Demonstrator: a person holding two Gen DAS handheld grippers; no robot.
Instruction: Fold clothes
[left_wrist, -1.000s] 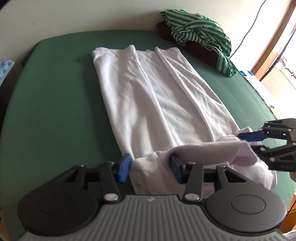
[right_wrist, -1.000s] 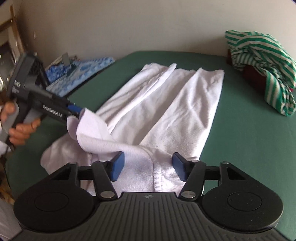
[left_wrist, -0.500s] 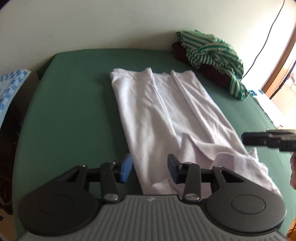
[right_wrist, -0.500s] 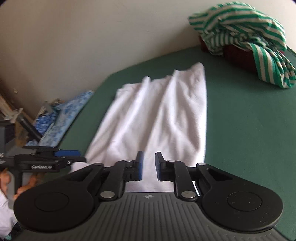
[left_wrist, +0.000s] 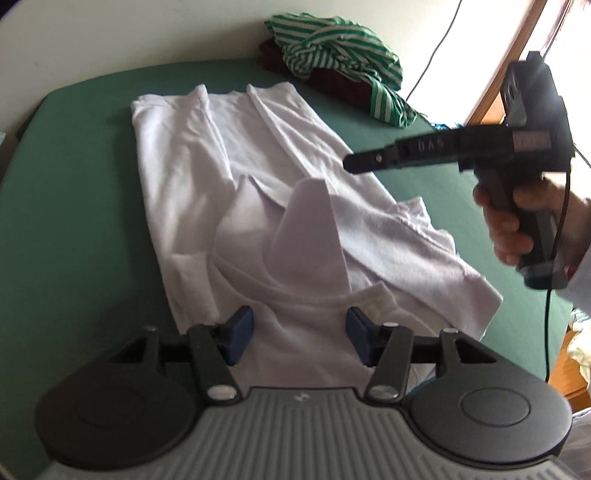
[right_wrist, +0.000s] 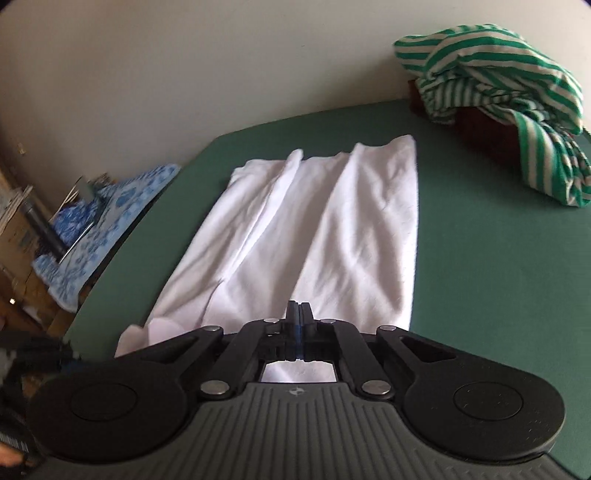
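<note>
Now my left tongs (left_wrist: 299, 334) hang just over the near end of the white shirt (left_wrist: 258, 177). Their blue pads (left_wrist: 240, 334) are apart and opening more. The shirt's collar part shows between them, but the pads do not press on it.

My right tongs (right_wrist: 300, 325) are shut tight, blue pads together, with nothing held. They are over the near edge of the shirt (right_wrist: 321, 236). In the left view I see them from the side, up in the air on the right, above the shirt, with my hand (left_wrist: 517, 221) around the grip and a black cord hanging down.

The shirt lies long and flat on the green table (left_wrist: 74, 221), running from near to far. Its two sides are folded in toward the middle. At the near end a flap of cloth stands up a bit and the cloth is bumpy there. A sleeve sticks out on the near right.

A green and white striped top (right_wrist: 517, 96) sits in a heap at the far right of the table, on something dark red. It is well apart from the shirt. Off the table on the left there is a blue and white cloth (right_wrist: 107, 221).
</note>
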